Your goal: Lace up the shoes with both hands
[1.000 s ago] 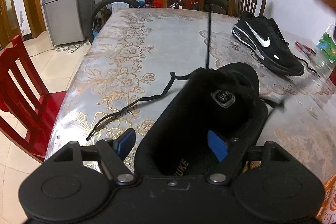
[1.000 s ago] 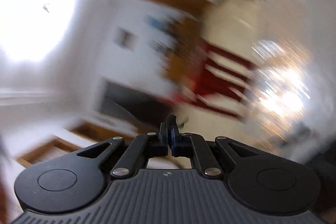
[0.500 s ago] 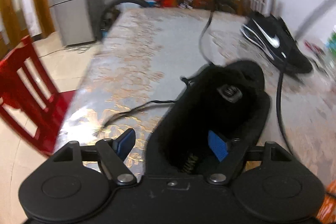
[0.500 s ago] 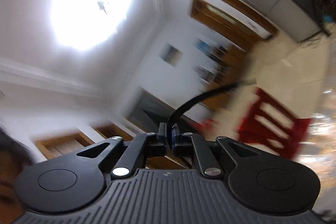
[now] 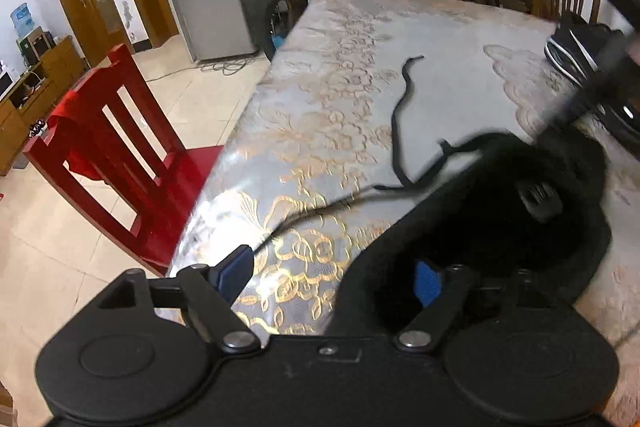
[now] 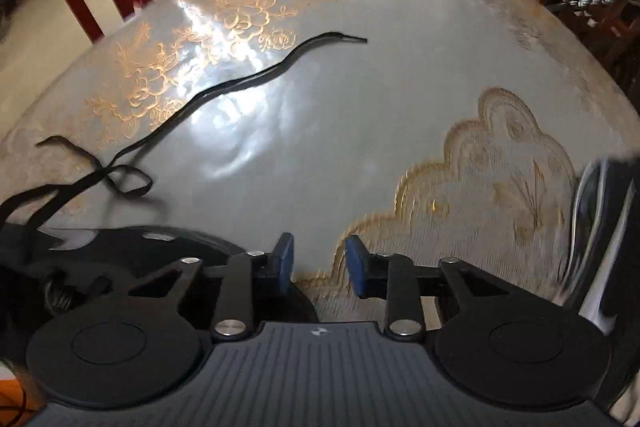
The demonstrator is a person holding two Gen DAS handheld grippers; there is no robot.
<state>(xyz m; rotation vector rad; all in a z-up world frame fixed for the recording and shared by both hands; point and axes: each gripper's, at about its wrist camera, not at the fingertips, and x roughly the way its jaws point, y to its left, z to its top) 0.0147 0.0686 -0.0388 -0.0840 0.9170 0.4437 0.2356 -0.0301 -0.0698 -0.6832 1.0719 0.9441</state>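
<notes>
The left claw (image 5: 332,277) is spread wide. 1 blue pad (image 5: 427,281) sits inside the collar of the black shoe (image 5: 500,227); the other pad hangs outside the shoe over the surface (image 5: 340,75). The heel wall lies between the 2 pads, but the pictures do not show it pinched. The shoe rests on the surface at 3 o'clock in the left wrist view, heel toward the camera.

The right claw (image 6: 319,261) is spread and holds nothing. It hovers low over the surface, with the shoe at 8 o'clock in its view.

Lace condition:
1. 1 free lace end (image 5: 402,115) runs from the shoe across the surface toward 12 o'clock in the left wrist view, its tip lying loose.
2. A 2nd strand (image 5: 320,213) trails from the shoe toward 7 o'clock, ending near the outer pad of the left claw.
3. Near the shoe the strands cross in a slack loop (image 6: 128,179); no tightened knot or bow is visible.

The eyelet rows are blurred or hidden, so how many are threaded cannot be told. Judged from the loose ends, the lacing is partly done at most: both ends remain slack and untied. A 2nd black shoe (image 5: 580,55) with white trim lies at 2 o'clock; its lace state cannot be read.
</notes>
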